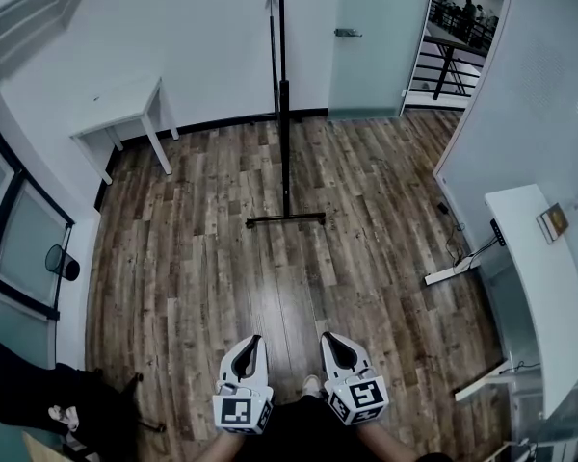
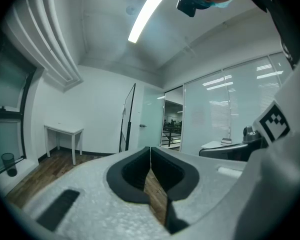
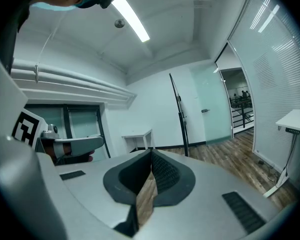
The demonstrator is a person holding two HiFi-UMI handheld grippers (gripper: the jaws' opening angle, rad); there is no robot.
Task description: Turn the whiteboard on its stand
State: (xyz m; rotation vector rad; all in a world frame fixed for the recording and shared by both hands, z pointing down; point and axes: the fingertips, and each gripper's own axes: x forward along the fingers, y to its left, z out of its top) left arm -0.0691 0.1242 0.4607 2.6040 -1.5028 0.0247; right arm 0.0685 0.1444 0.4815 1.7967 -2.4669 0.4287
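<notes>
A small white table [image 1: 125,104] stands by the left wall. Your left gripper [image 1: 250,345] sits low in the head view, its jaws closed tip to tip on nothing. The whiteboard [image 1: 280,37] stands edge-on to you on its stand [image 1: 285,219], well ahead of your 2 grippers. Your right gripper [image 1: 331,343], near the left one, is likewise closed and empty. A white desk [image 1: 544,287] lines the right wall.
</notes>
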